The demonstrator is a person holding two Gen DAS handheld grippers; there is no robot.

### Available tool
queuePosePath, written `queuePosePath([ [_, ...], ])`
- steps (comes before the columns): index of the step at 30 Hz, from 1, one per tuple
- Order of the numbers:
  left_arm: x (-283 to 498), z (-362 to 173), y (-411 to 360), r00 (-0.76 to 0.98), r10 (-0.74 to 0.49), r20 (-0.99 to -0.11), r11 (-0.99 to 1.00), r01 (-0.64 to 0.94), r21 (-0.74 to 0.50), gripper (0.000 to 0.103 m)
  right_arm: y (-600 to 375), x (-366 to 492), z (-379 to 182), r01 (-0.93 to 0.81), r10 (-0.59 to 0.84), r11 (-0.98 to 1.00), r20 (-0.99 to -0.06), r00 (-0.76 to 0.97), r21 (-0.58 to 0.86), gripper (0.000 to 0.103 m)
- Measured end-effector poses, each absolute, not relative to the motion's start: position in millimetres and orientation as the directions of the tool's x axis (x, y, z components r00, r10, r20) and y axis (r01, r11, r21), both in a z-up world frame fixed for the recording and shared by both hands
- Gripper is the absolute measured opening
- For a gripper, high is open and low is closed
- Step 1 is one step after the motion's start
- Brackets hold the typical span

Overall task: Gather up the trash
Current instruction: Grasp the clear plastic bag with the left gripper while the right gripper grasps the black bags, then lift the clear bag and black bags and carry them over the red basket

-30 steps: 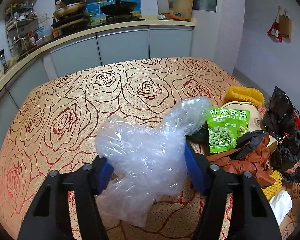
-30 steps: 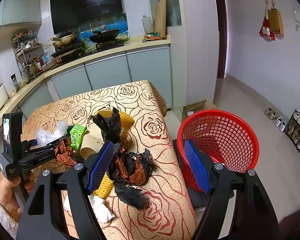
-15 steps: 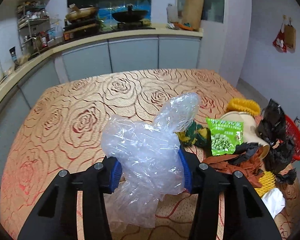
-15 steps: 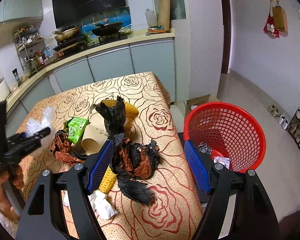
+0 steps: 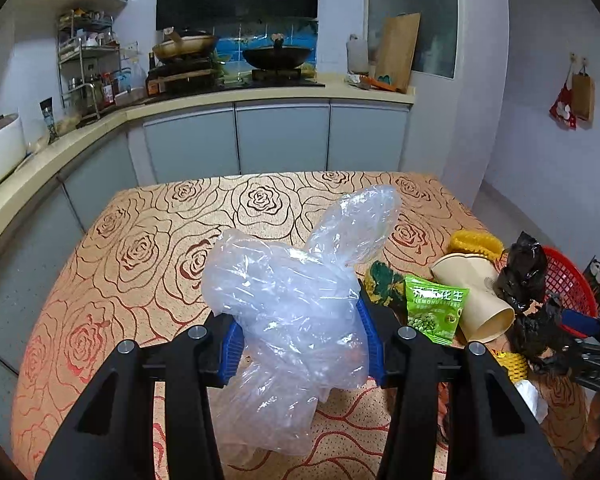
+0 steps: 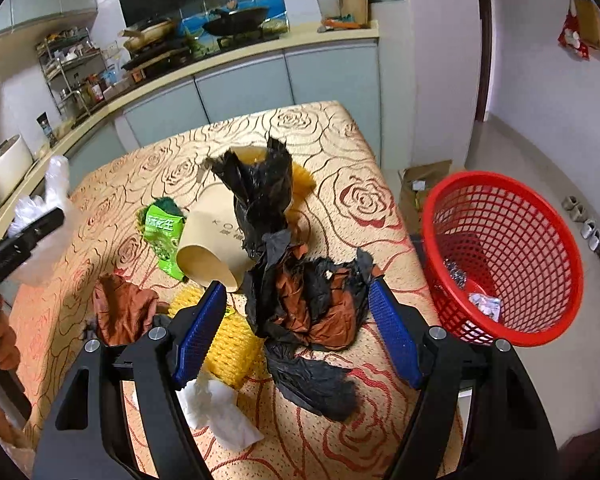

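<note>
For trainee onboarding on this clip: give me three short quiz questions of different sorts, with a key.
1. True or false: the left gripper holds a crumpled clear plastic bag.
2. Which lies between the open right gripper and its jaws: A) green snack packet, B) black-and-brown crumpled bag, C) tan paper cup?
3. Fill in: the red mesh basket stands beside the ____.

Key: 1 true; 2 B; 3 table.
</note>
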State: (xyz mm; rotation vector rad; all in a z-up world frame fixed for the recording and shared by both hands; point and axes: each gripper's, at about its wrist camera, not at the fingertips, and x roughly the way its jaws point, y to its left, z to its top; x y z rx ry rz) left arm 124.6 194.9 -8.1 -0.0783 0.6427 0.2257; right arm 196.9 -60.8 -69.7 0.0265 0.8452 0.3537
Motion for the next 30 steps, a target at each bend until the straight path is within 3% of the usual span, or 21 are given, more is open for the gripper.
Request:
queuePosePath([
  [9,121,-7,195,0.782,0.191,-0.594,0.971,-0.237,-0.001,0.046,-58,204,-79,-0.294,0.312,0.942,-0.738,0.599,0.160,0.071],
  [16,115,-7,194,0.784,0.192,-0.591,0.971,-0.239,-0.001,0.046,-60,204,-83,-0.292,0.299,0.946,-0.737,0.606,0.144,0.052],
  [30,104,4,192,0.797,0.198,-0.571,0.971,-0.238,0.005,0.046,-76,183,-61,-0.284,0.323,0.943,-0.687,0.651,0.174,0.047],
])
